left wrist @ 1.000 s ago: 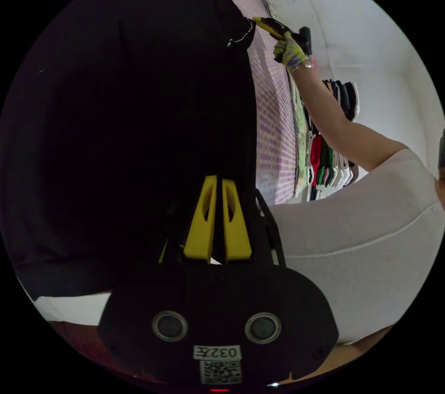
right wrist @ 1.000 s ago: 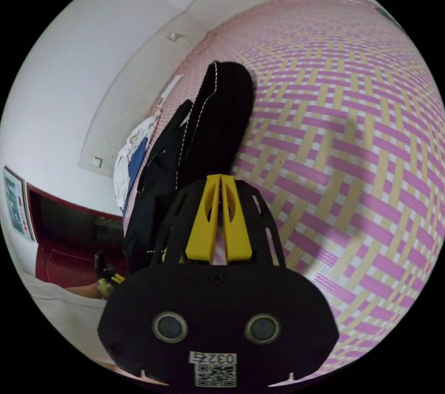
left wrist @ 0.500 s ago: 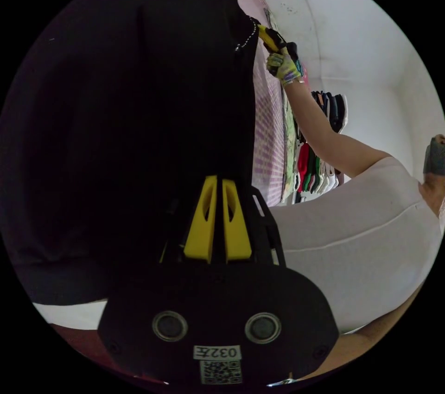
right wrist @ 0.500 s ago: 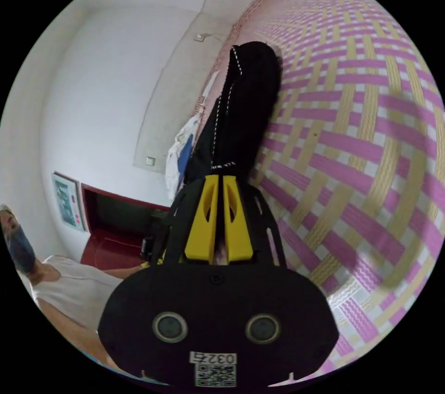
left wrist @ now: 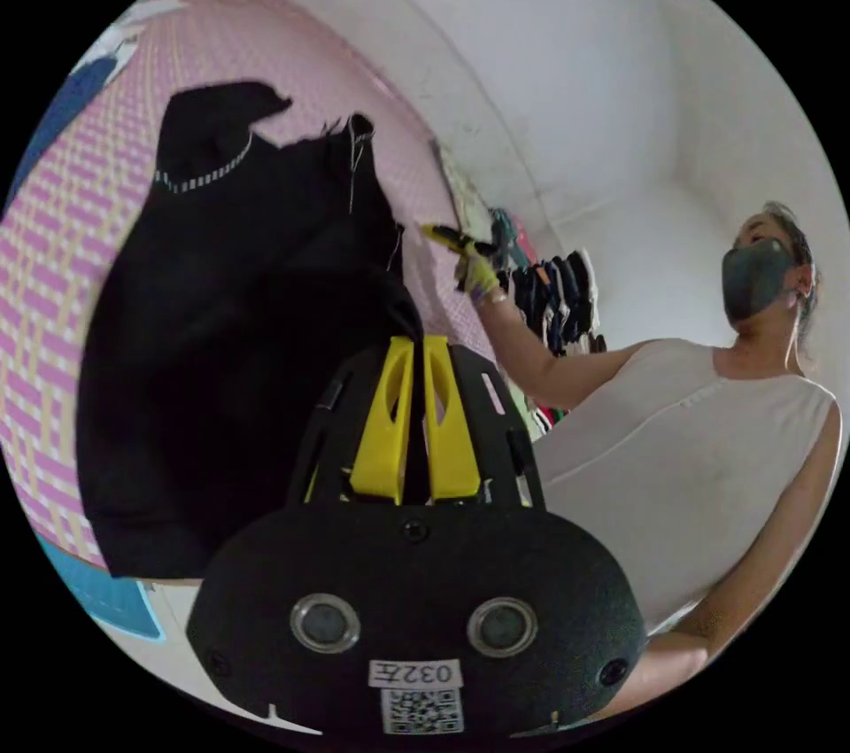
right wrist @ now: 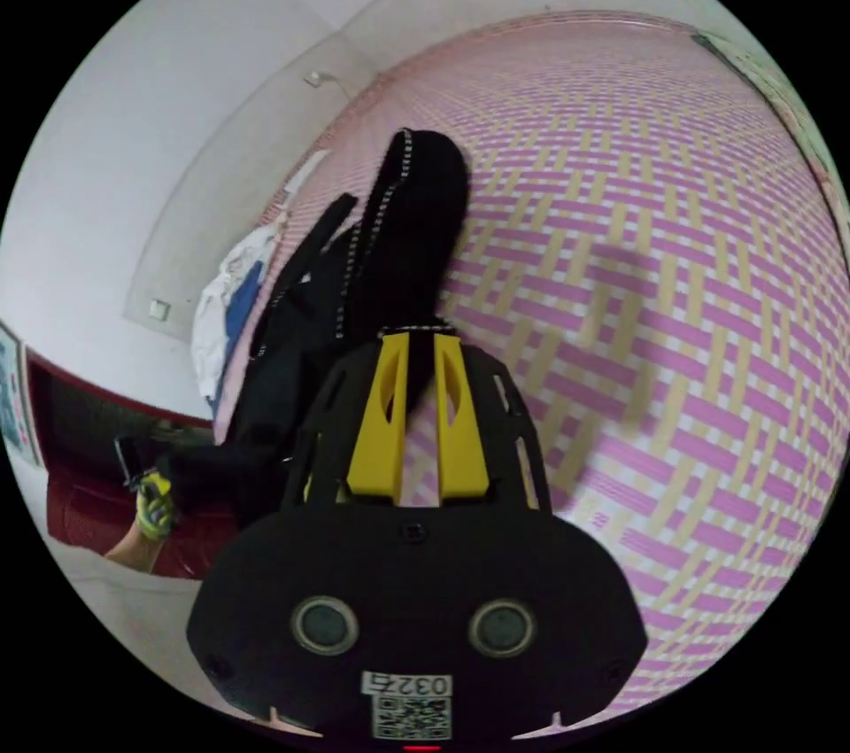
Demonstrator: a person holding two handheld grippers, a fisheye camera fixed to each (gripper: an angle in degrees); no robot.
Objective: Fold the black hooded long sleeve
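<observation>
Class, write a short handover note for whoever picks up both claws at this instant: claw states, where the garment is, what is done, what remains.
Left claw: shut on an edge of the black hooded long sleeve.
Right claw: jaws apart, the woven mat showing between them; a white-stitched hem sits right at its tips, not clamped.
Garment: bunched over the pink and yellow mat, partly lifted by the left claw.
Done: no neat fold visible.
Left: probably regrip with the right claw, spread it flat, then fold.

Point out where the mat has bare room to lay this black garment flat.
Widest bare stretch: the pink woven mat beside the black hooded long sleeve, on the side away from the wall. Crowded: the strip along the wall, where white and blue clothes lie next to the garment.
</observation>
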